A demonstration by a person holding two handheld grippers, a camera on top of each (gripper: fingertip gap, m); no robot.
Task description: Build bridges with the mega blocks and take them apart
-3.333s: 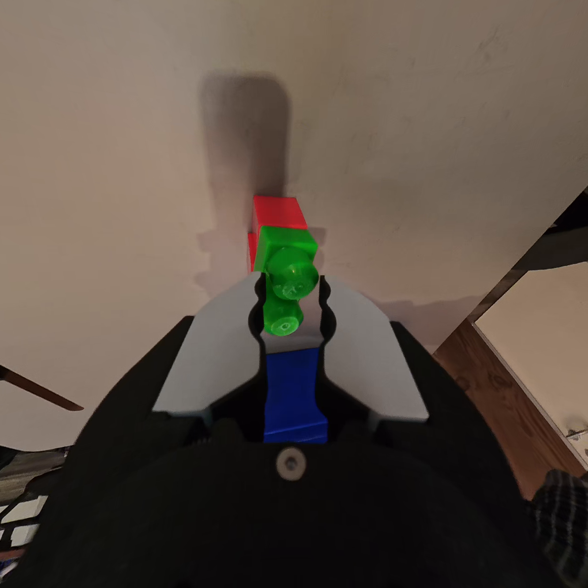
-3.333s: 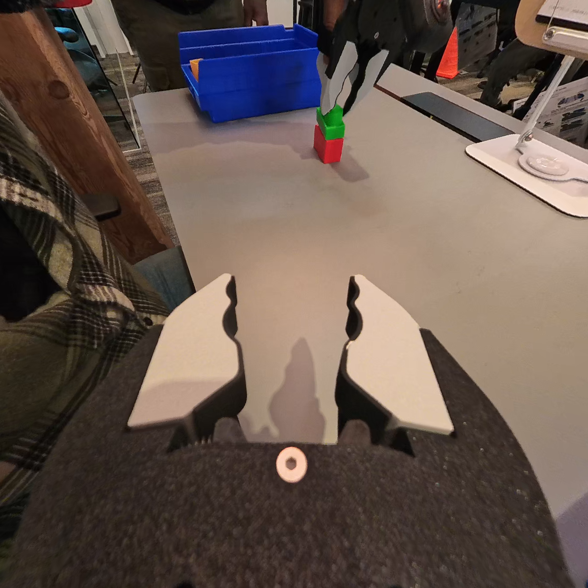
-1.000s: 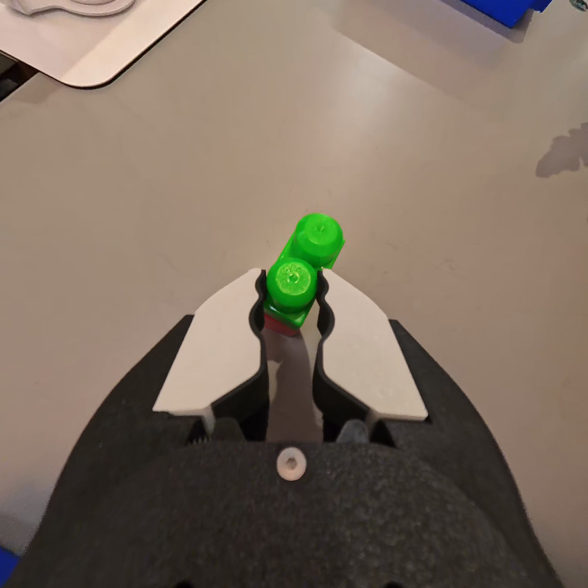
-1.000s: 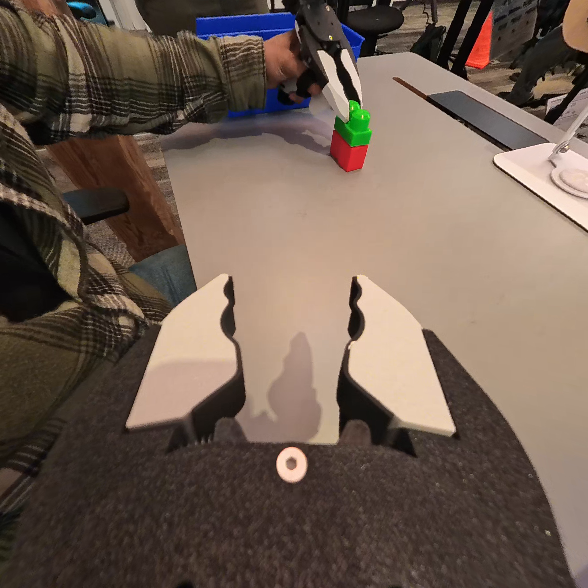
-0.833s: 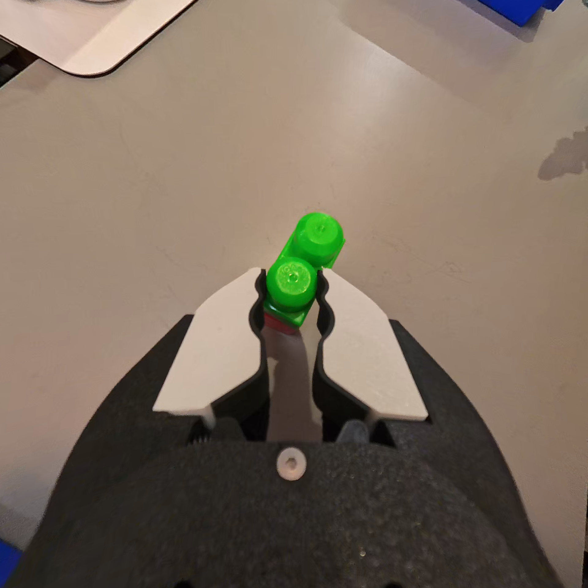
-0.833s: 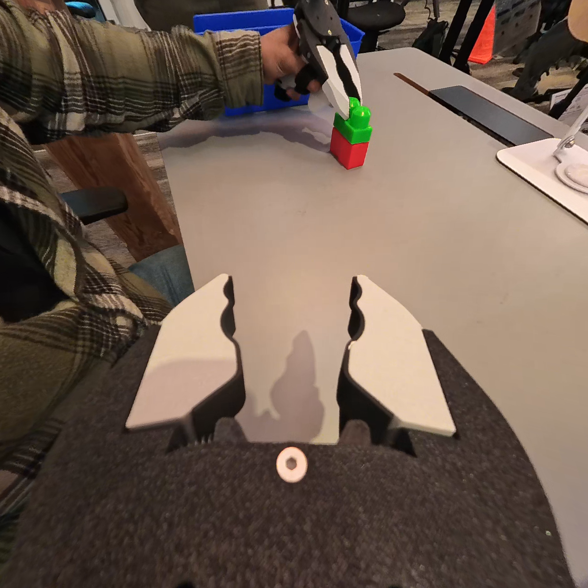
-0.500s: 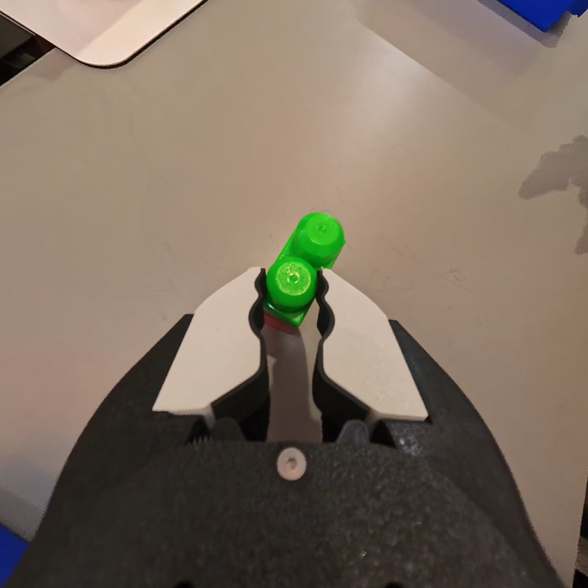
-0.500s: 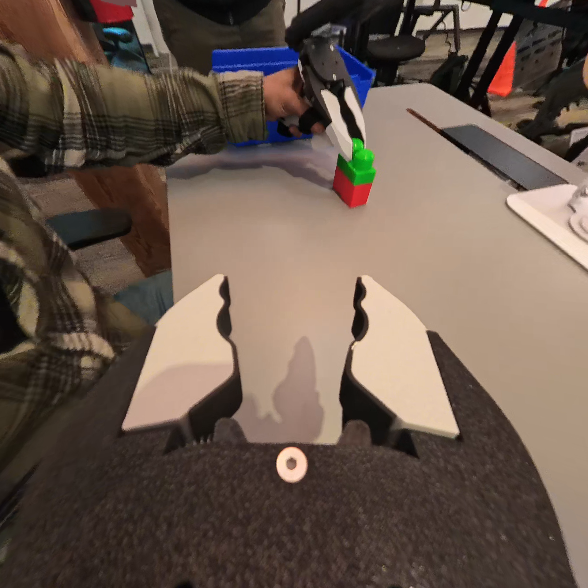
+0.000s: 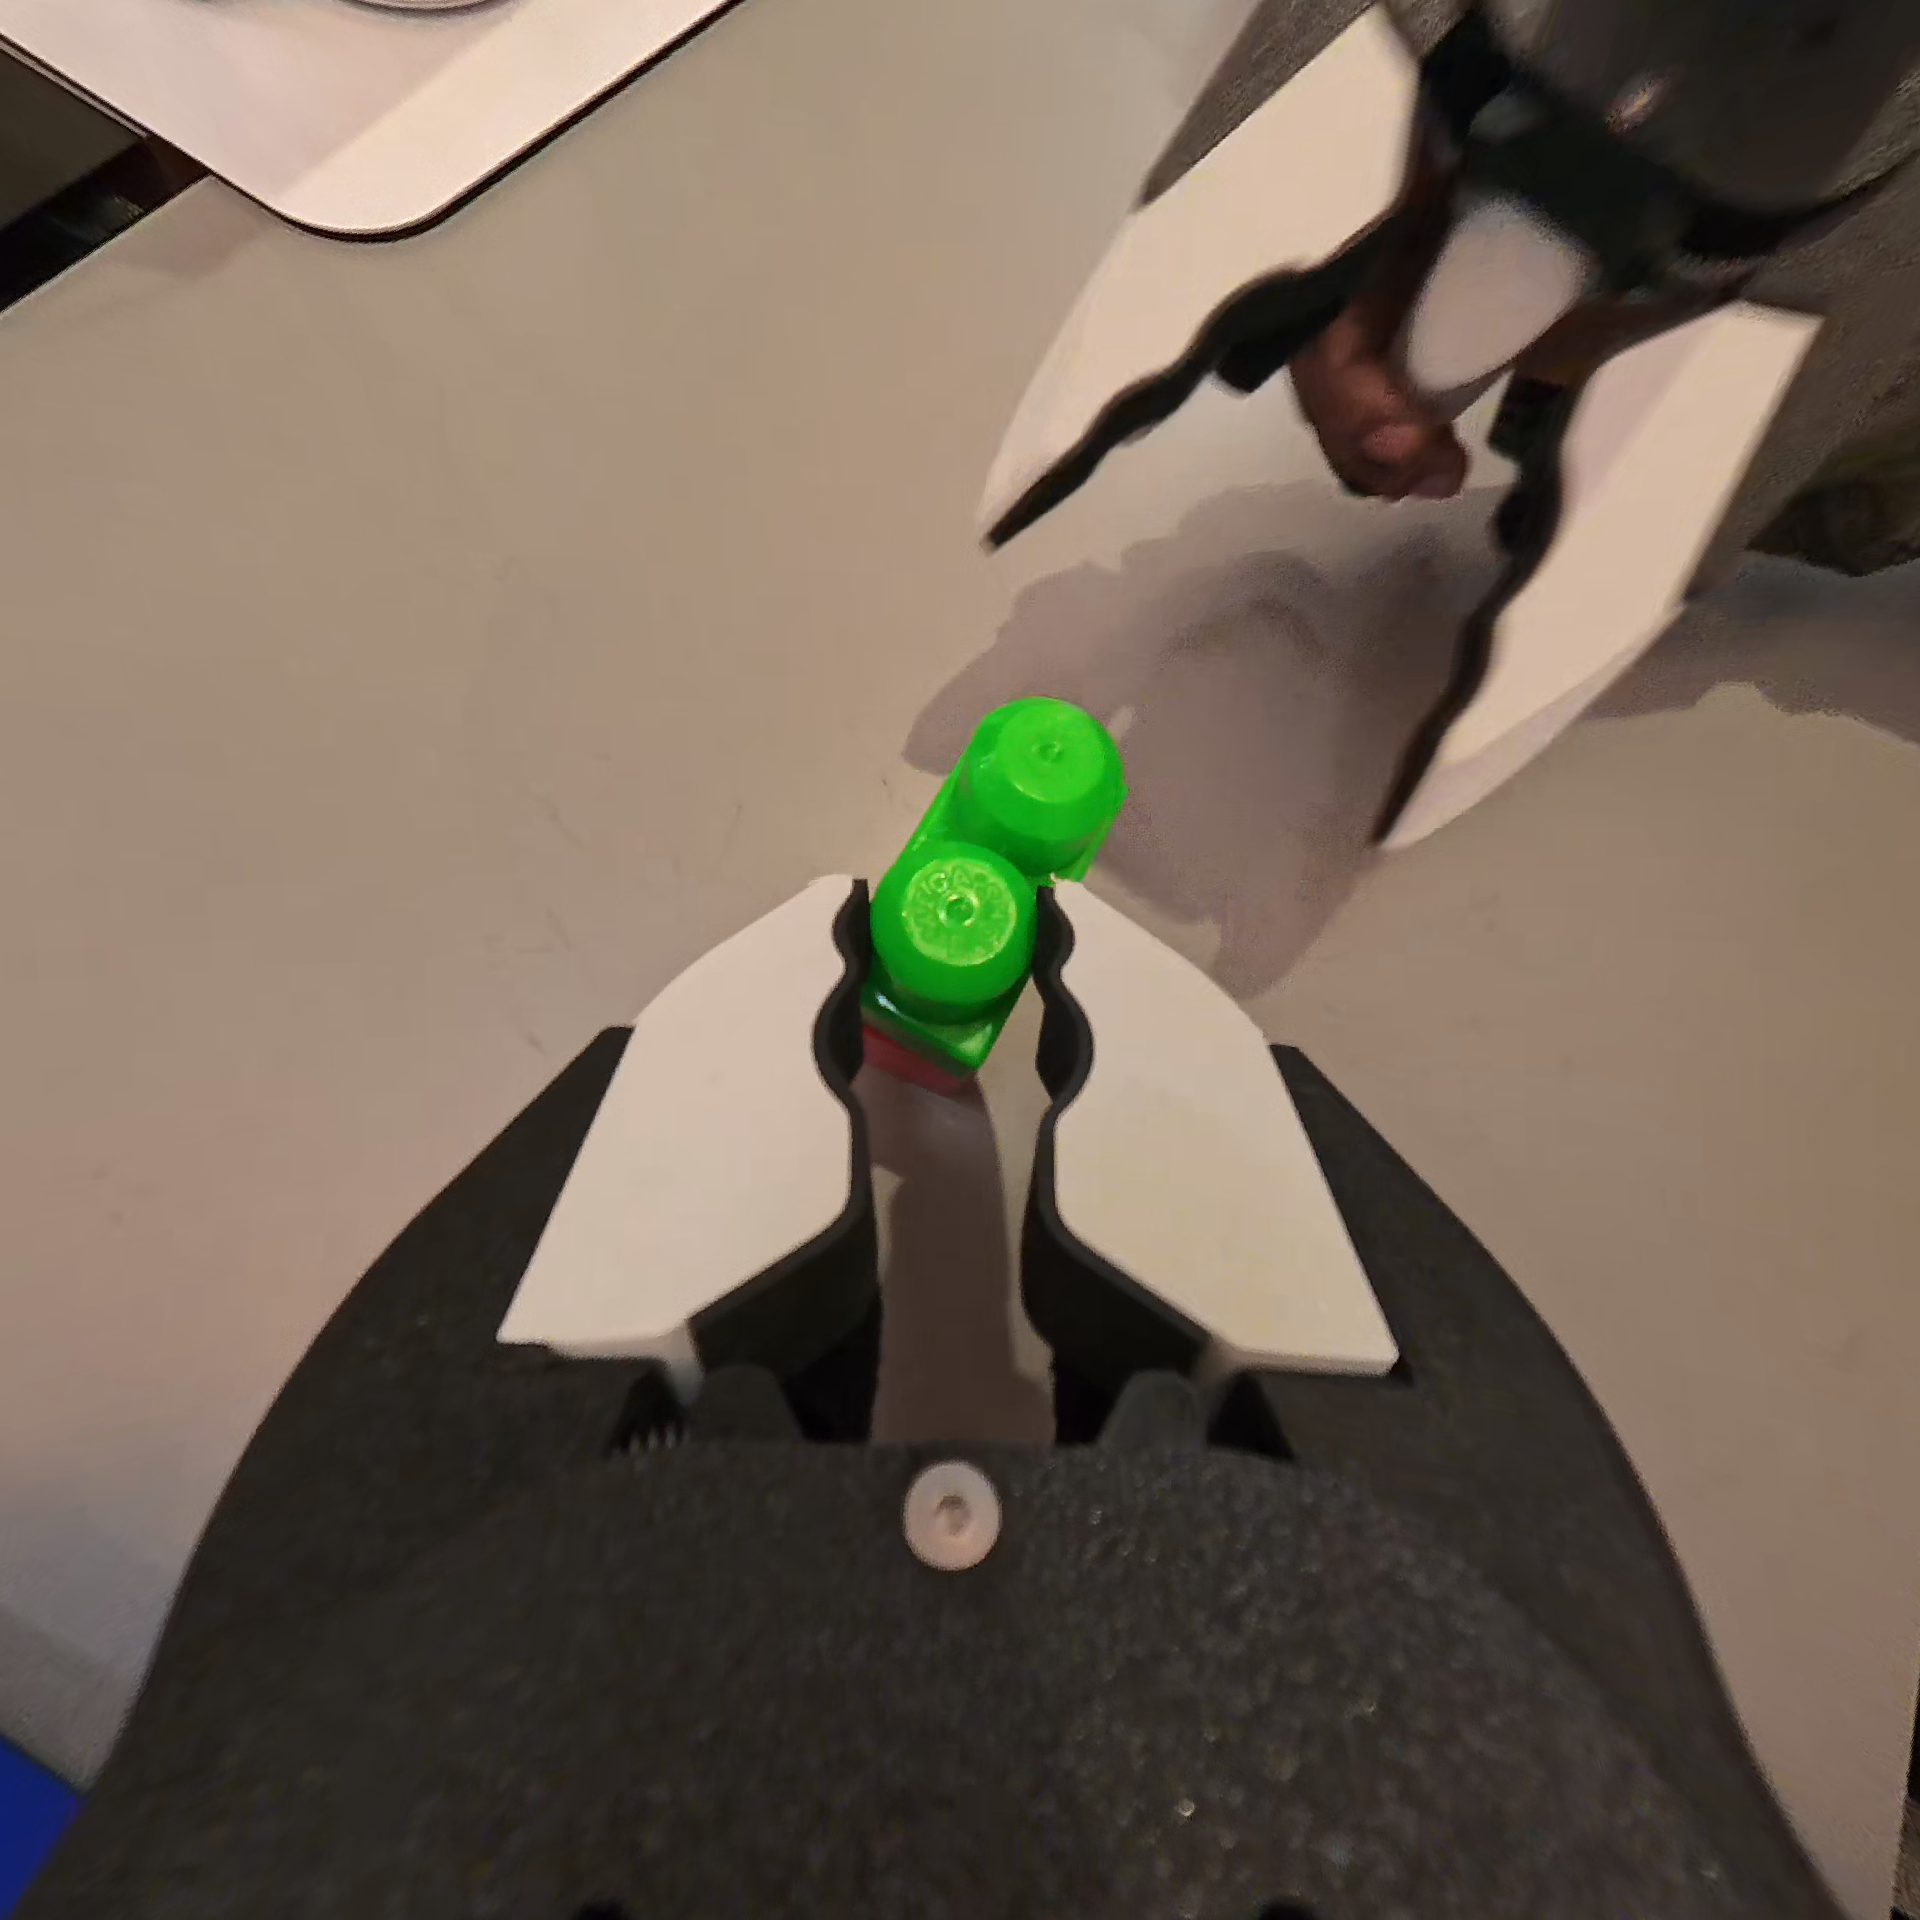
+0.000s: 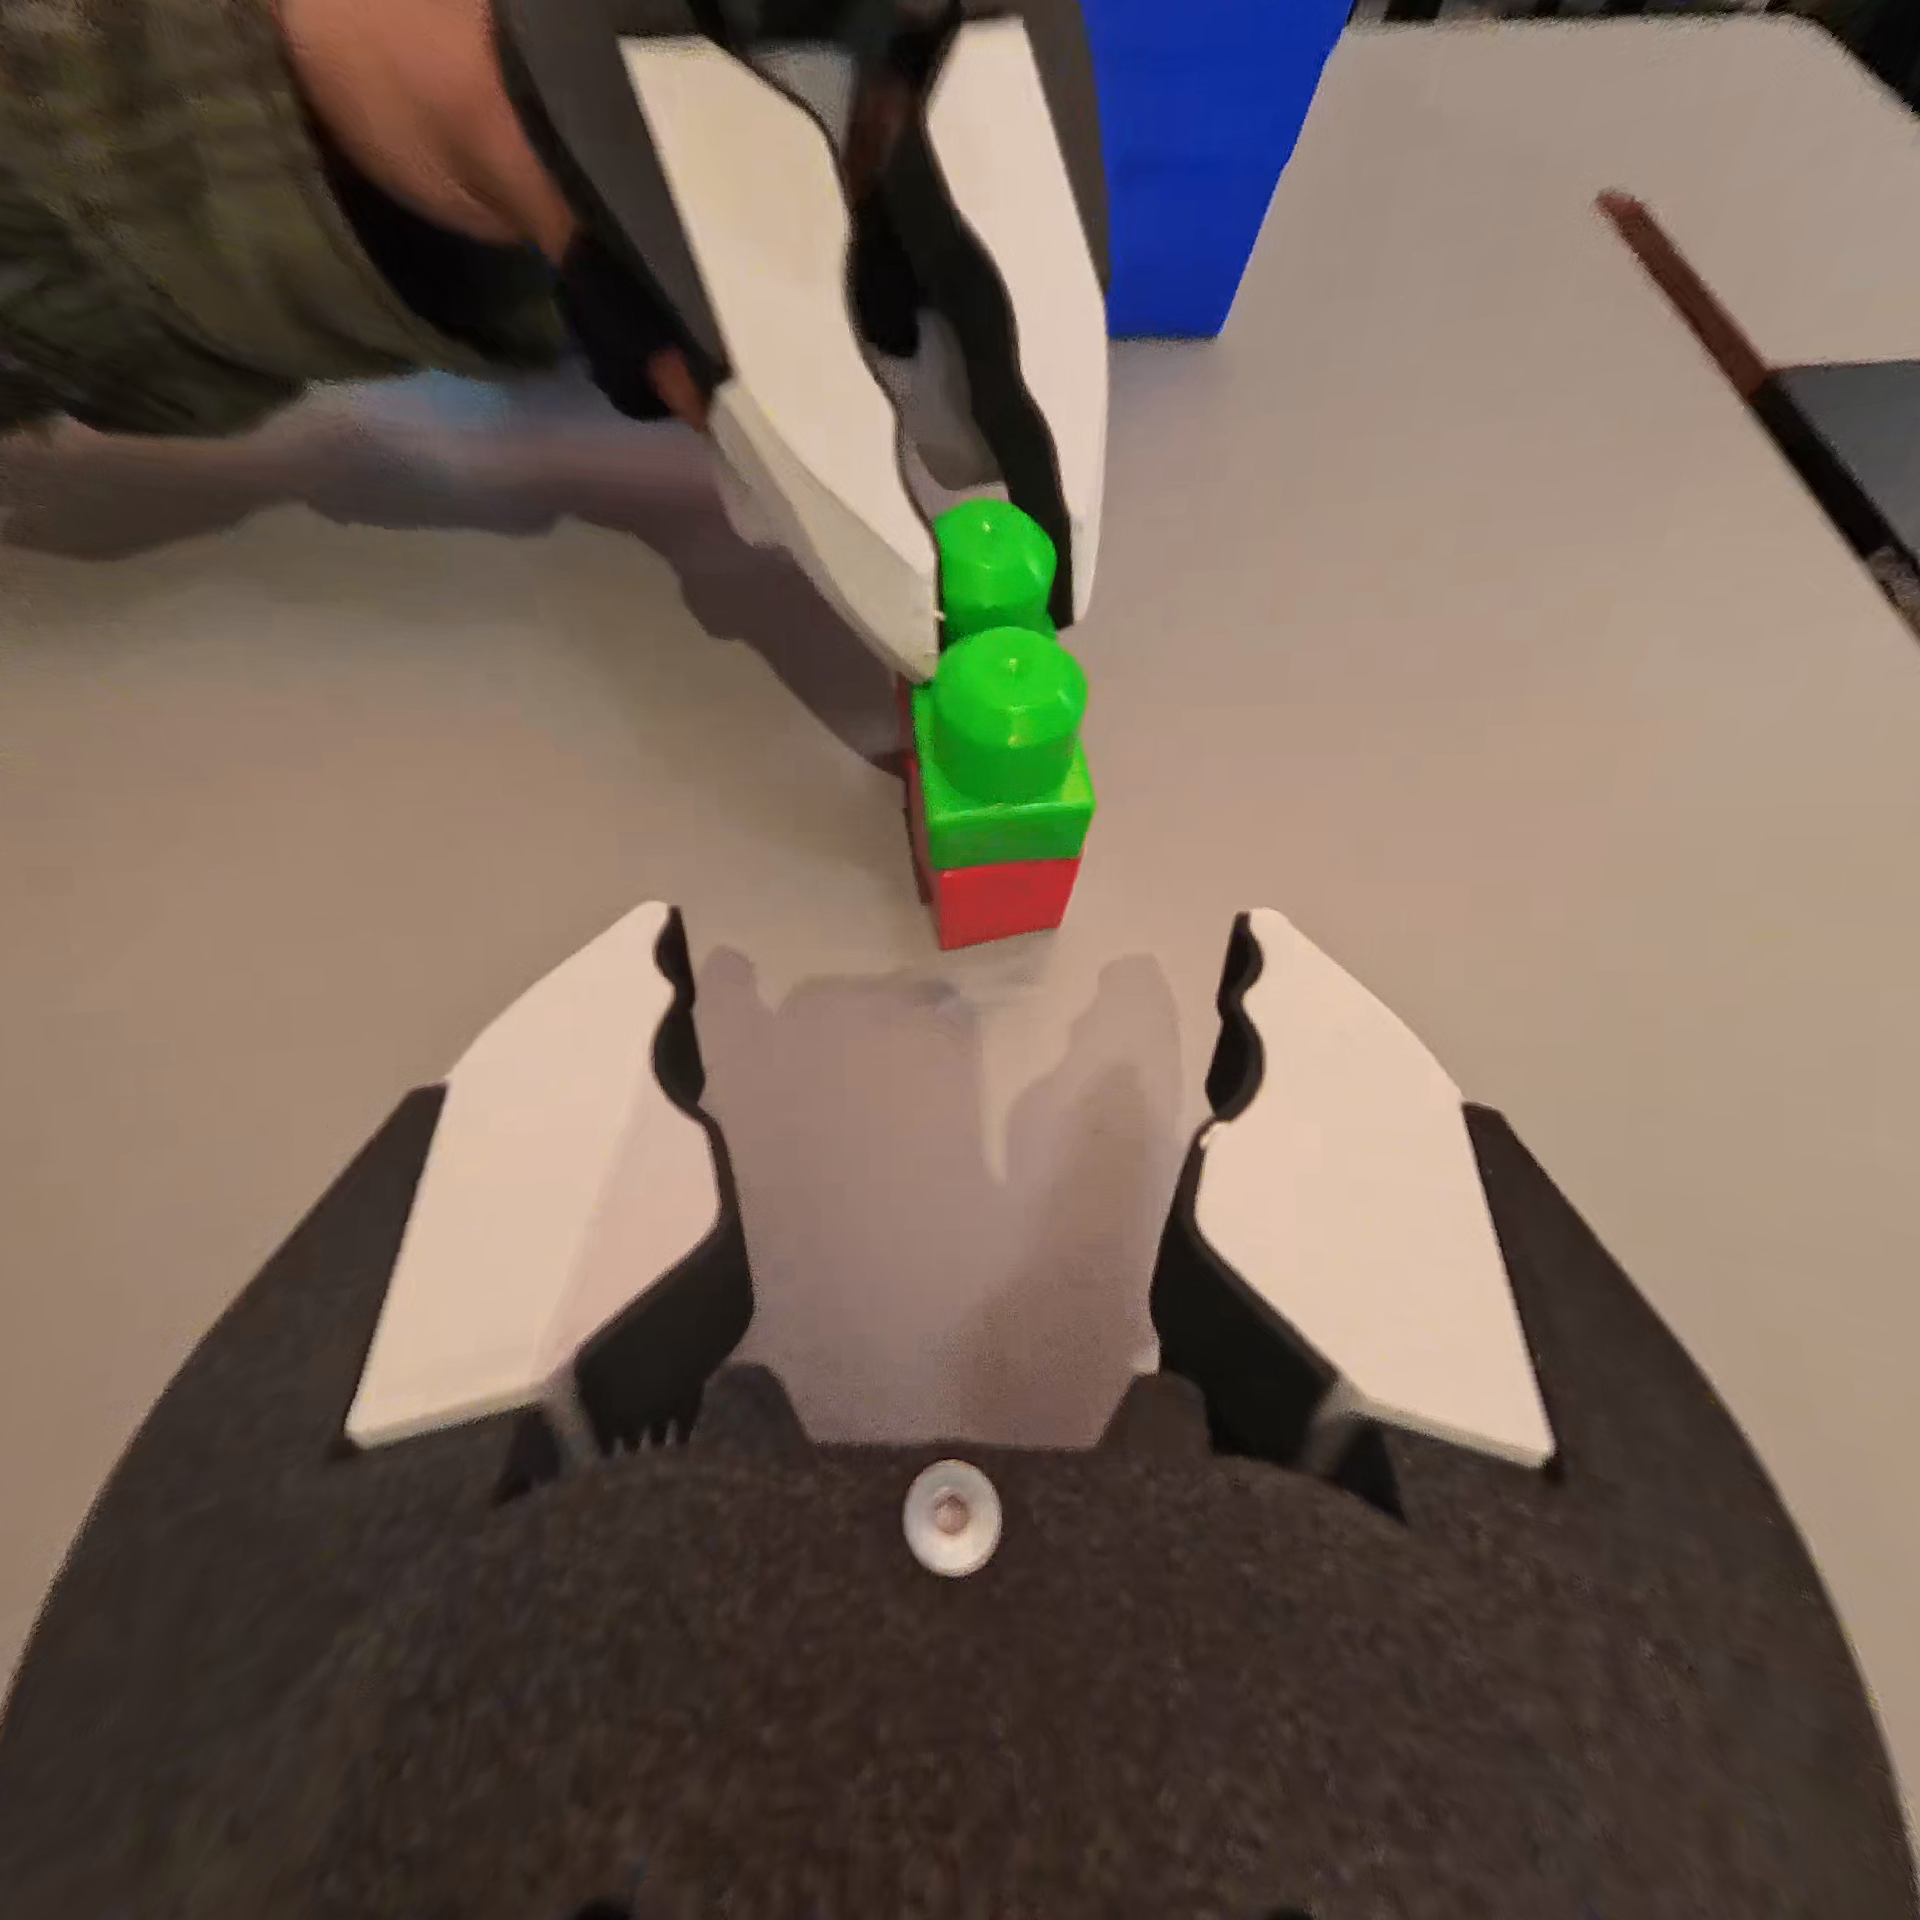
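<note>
Green block (image 10: 1003, 727): stacked on the red block (image 10: 1003, 902) on the table (image 10: 1455, 779), long axis running straight away from the right gripper.
Left gripper (image 10: 997, 582): jaws clamped on the far stud.
Right gripper (image 10: 951, 977): jaws spread wide, empty, just short of the stack, in line with it.

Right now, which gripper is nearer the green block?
Left. The left gripper has its jaws shut on one stud of the green block, which sits on the red block. The right gripper is open, just short of the stack.
</note>
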